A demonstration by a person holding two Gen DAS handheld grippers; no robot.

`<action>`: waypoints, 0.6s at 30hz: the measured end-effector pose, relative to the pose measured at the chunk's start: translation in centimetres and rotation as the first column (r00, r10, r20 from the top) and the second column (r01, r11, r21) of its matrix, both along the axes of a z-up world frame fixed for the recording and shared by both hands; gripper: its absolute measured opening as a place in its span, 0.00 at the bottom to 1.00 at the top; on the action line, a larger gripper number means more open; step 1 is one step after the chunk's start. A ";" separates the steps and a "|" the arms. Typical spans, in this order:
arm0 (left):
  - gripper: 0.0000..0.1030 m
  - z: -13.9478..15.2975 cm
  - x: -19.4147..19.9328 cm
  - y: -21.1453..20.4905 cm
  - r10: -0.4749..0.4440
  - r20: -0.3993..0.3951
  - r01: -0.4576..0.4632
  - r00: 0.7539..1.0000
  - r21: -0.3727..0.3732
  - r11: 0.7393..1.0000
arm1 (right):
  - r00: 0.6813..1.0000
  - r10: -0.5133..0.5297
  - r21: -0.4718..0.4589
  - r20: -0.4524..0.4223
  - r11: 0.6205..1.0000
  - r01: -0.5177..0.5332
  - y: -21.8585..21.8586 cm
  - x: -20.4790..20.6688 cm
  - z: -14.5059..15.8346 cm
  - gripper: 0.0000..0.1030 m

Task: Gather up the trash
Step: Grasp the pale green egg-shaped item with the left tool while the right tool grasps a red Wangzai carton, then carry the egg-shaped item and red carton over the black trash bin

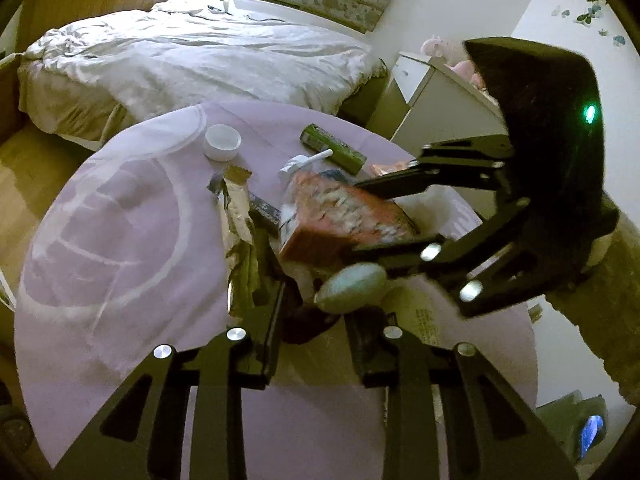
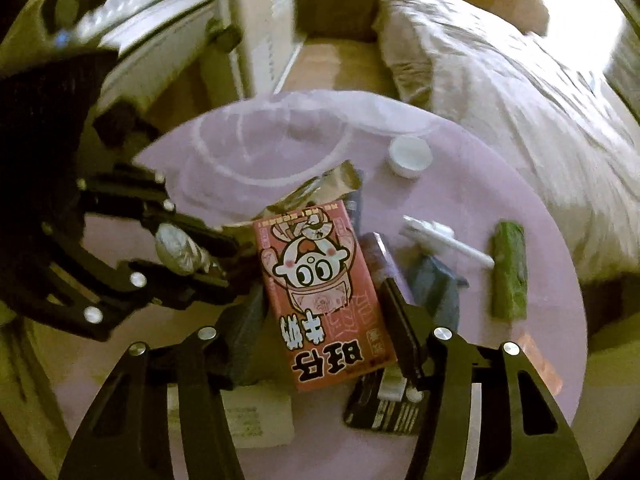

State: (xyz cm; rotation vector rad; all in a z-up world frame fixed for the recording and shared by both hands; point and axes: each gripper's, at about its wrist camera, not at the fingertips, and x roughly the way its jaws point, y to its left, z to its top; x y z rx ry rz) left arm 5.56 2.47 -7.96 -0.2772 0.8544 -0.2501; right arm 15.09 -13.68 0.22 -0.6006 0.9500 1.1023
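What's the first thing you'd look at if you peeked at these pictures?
The red carton with a big-eyed cartoon face, gripped between the jaws of the right gripper above the round purple table. Next, the left gripper beside it, its jaws pinching a small pale wrapped oval. Farther back on the table lie a white lid and a green wrapper.

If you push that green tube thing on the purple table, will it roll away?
Probably. The green tube looks round and lies on its side on the flat purple table, so a sideways push would likely roll it. Its wrapper looks crinkly, so it may dent and feel light.
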 end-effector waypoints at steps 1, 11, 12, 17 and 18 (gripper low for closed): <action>0.29 -0.1 0.1 -0.1 -0.001 -0.001 0.001 1.000 0.002 1.000 | 0.999 -0.040 0.031 -0.027 0.999 0.041 -0.9 0.3 0.4 0.55; 0.18 1.8 -0.6 -0.6 0.041 0.071 -0.037 0.997 -0.058 0.998 | 0.917 -0.299 0.262 -0.265 0.893 0.367 -11.9 2.0 4.6 0.55; 0.18 2.8 -0.8 -0.8 0.034 0.091 -0.028 0.995 -0.072 0.997 | 0.901 -0.326 0.282 -0.285 0.870 0.404 -13.4 2.2 5.1 0.55; 0.18 6.1 -0.7 -2.5 -0.009 0.144 0.029 0.990 -0.136 0.990 | 0.849 -0.428 0.347 -0.310 0.781 0.520 -19.4 2.3 7.0 0.55; 0.18 6.6 -0.6 -2.9 -0.018 0.152 0.040 0.988 -0.144 0.989 | 0.843 -0.439 0.354 -0.312 0.769 0.532 -20.2 2.3 7.1 0.55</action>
